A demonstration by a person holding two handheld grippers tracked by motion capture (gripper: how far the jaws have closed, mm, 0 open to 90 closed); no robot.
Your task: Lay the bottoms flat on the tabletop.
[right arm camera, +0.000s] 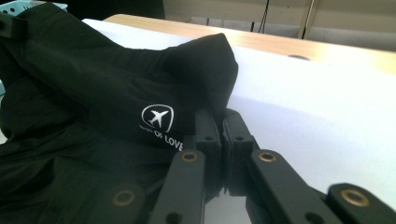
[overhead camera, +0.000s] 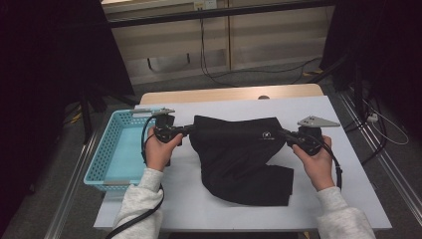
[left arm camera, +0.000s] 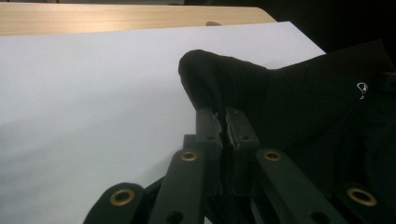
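Two grey sleeves reach in from the bottom of the high view, one hand on each gripper. Between them lies a black garment (overhead camera: 241,159) on the white sheet (overhead camera: 343,174) that covers the wooden table (overhead camera: 224,93). It is dark and soft, with folds, and its top edge is pulled out straight from side to side. The lower part lies bunched and folded toward the person. A small white logo (right arm camera: 157,116) of a plane sits near its right end, with white letters below it.

At the left edge of the table stands a light blue plastic basket (overhead camera: 102,154) with little holes in its walls. Nothing can be seen inside it.

The left gripper (left arm camera: 222,116) has its jaws pressed together on the left corner of the garment. The right gripper (right arm camera: 219,116) has its jaws pressed together on the right corner, just beside the logo. Both corners bulge up past the jaws.
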